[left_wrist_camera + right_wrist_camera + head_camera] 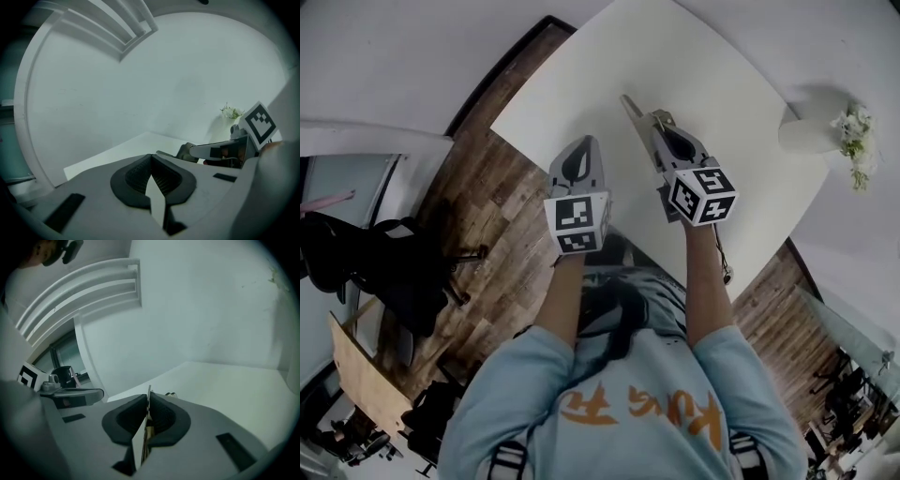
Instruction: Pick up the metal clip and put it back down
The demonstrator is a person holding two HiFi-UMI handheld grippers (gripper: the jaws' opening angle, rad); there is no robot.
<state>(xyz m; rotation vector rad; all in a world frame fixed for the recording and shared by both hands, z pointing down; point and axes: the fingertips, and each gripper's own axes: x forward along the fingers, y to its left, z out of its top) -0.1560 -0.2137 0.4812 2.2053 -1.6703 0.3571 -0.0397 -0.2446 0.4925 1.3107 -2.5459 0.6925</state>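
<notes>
My right gripper hangs over the white table, shut on the metal clip. The clip is thin and silvery, and its end juts out past the fingertips toward the far left. In the right gripper view the clip shows edge-on, pinched between the black pads of the right gripper. My left gripper hovers beside it near the table's left edge. Its jaws meet at the tips with nothing between them, as the left gripper view shows of the left gripper.
A white vase with small flowers stands at the table's right corner. Wooden floor lies below the table's left edge, with dark chairs and a wooden board at the left. White walls stand behind the table.
</notes>
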